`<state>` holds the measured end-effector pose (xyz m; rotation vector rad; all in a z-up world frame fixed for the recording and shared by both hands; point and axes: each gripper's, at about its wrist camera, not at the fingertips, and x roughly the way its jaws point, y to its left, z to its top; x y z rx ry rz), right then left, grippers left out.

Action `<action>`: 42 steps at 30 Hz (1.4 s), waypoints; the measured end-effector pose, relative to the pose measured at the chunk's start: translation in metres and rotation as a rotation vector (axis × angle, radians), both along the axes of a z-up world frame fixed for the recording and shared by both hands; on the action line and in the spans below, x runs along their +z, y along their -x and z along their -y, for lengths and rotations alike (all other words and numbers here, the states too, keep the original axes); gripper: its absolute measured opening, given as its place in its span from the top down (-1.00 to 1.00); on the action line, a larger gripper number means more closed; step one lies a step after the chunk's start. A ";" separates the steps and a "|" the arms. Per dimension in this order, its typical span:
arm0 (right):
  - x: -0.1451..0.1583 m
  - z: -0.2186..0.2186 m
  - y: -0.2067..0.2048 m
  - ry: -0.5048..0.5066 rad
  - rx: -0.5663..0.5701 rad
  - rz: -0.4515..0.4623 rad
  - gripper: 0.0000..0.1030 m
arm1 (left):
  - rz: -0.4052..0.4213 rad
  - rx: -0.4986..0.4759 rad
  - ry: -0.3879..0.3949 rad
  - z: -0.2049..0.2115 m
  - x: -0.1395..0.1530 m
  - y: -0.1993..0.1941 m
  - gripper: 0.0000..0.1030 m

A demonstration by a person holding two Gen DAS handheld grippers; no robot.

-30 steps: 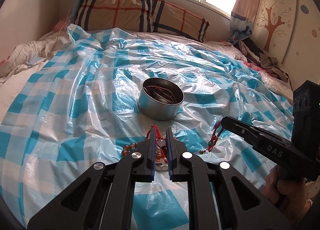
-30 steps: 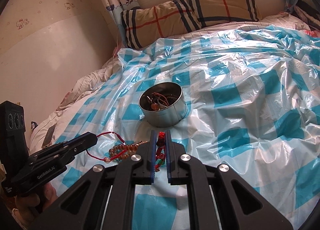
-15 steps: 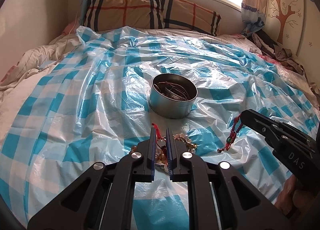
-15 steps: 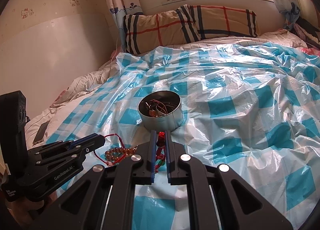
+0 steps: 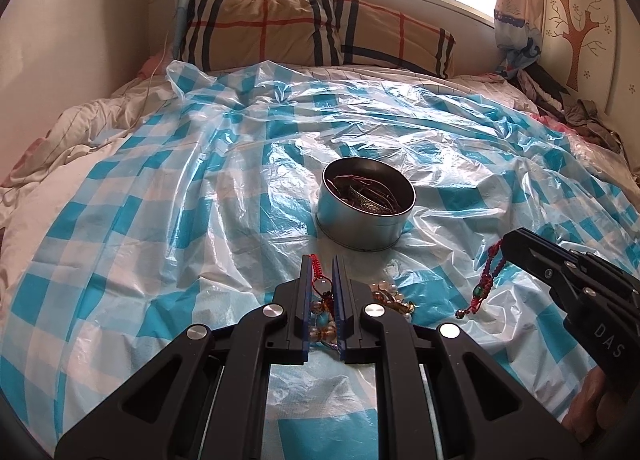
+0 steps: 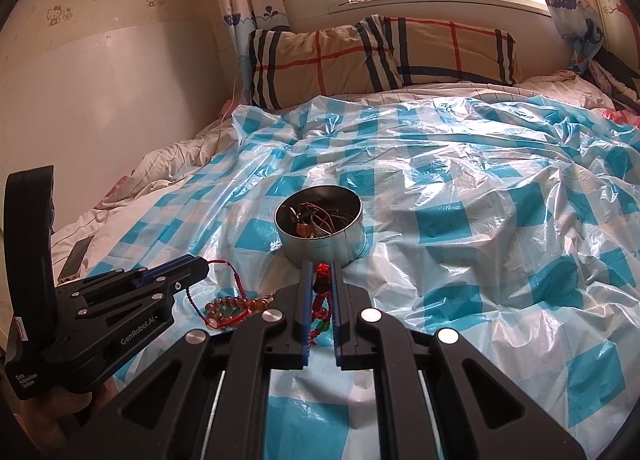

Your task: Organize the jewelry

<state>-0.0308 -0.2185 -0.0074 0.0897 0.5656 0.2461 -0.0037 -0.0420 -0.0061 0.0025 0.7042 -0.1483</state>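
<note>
The left tool (image 6: 200, 266) pinches a red cord bracelet with amber beads (image 6: 236, 306) above the bed's checked plastic sheet (image 6: 480, 244). The right tool (image 6: 320, 272) pinches a red braided bracelet (image 5: 486, 280), just before the round tin (image 6: 324, 232).

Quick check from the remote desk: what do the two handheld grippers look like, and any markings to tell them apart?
Both are matte black with silver bolts and blue-edged fingers. The left gripper reads "GenRobot.AI" in white on its side. The right gripper reads "DAS". No cables or sleeves are visible.
</note>
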 end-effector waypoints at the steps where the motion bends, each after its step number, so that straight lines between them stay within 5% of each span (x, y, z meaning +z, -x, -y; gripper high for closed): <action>1: 0.000 0.000 0.000 0.000 0.000 0.000 0.82 | -0.002 0.002 0.001 0.000 0.000 -0.001 0.82; 42: 0.007 0.001 -0.023 0.007 -0.007 0.066 0.82 | 0.096 -0.023 0.020 0.011 0.008 -0.017 0.82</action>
